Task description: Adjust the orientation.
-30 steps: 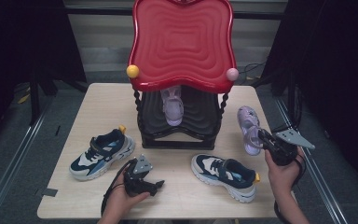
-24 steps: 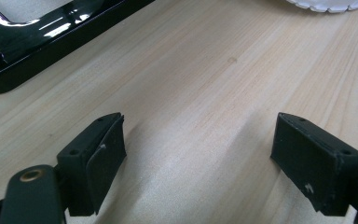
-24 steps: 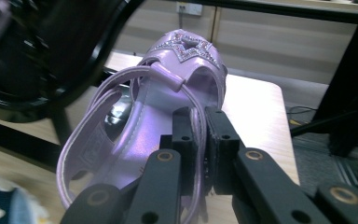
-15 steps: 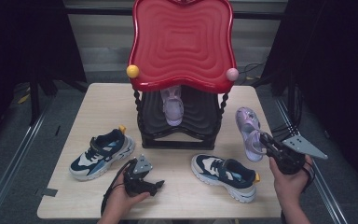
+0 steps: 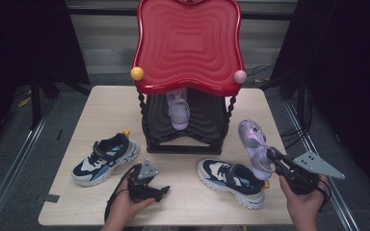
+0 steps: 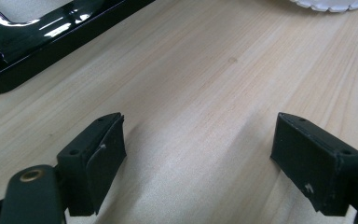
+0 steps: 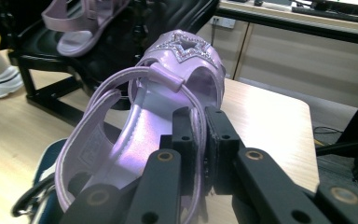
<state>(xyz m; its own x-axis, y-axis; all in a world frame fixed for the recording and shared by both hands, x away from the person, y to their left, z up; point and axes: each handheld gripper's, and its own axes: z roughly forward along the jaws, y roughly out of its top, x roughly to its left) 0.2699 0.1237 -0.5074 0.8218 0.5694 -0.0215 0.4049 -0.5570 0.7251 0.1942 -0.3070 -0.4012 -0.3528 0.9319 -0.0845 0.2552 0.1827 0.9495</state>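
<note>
Pinching heel strap of sandal (image 7: 168,93), right hand-held gripper (image 7: 198,140) clamped shut on it; sandal held off desk (image 5: 101,103) at 4 o'clock of rack (image 5: 188,130), likely for shelving beside twin sandal (image 5: 177,108) already on rack. Left hand-held gripper (image 6: 198,154) parked wide, empty, at 7 o'clock.

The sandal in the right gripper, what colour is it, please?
Lilac sandal; clearest in the right gripper view.
</note>
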